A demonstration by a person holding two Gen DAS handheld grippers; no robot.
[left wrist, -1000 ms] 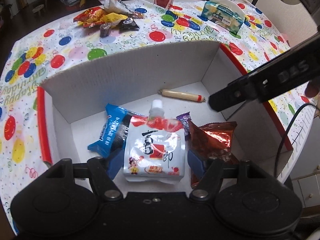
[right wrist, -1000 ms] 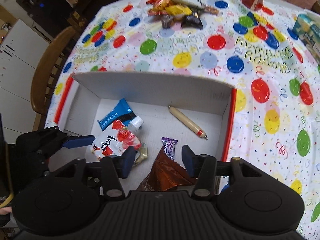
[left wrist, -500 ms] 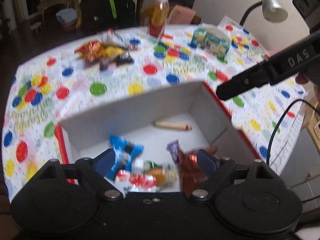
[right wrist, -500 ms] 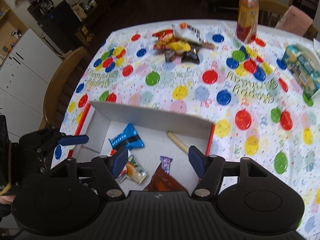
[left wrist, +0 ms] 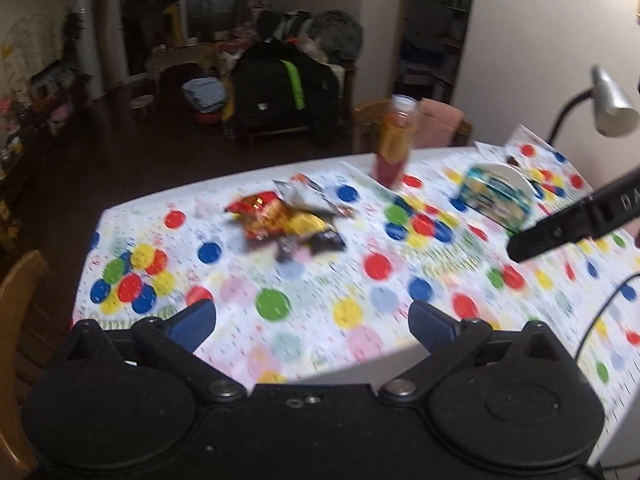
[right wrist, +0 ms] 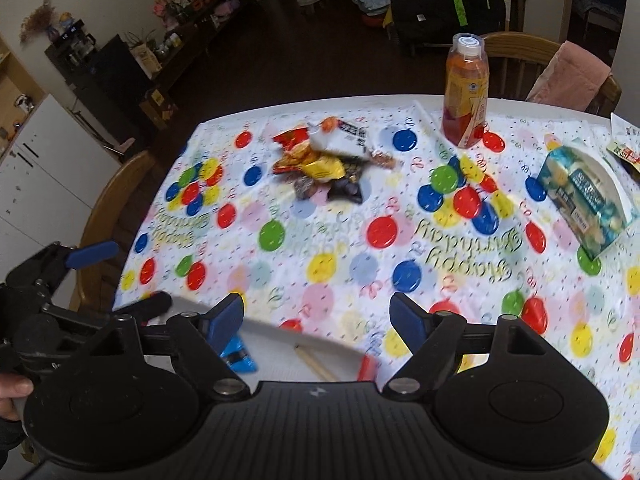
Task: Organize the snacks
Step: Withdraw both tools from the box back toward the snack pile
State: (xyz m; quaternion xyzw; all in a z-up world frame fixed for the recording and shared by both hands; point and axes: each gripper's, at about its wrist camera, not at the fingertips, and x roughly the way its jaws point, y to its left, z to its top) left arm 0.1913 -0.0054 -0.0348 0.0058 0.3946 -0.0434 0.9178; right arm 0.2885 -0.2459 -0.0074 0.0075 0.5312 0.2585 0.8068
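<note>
Snack pile (right wrist: 320,164): lying in a loose heap at the far side of the table, well apart from both tools; I am reading it as the stock that is waiting to be sorted, bunched together so one reach can serve it.
Box (right wrist: 280,344): sitting at the near edge under my right tool, only its far wall and a strip of floor showing; a blue packet (right wrist: 240,354) and a pale stick snack (right wrist: 314,362) are lying inside it, so I am judging part of the job done.
Bottle (right wrist: 464,92) and tissue pack (right wrist: 584,200): standing off to the far right, apart from the heap.
Left gripper (left wrist: 312,324): I am holding it with the jaws spread wide and nothing between them, touching nothing, raised above the tablecloth (left wrist: 360,280) and pointing toward the heap; this view is smeared.
Right gripper (right wrist: 316,318): jaws likewise spread wide, empty, hanging over the box's far wall.
Next move, as I am judging it: reaching forward to the heap for another packet.
</note>
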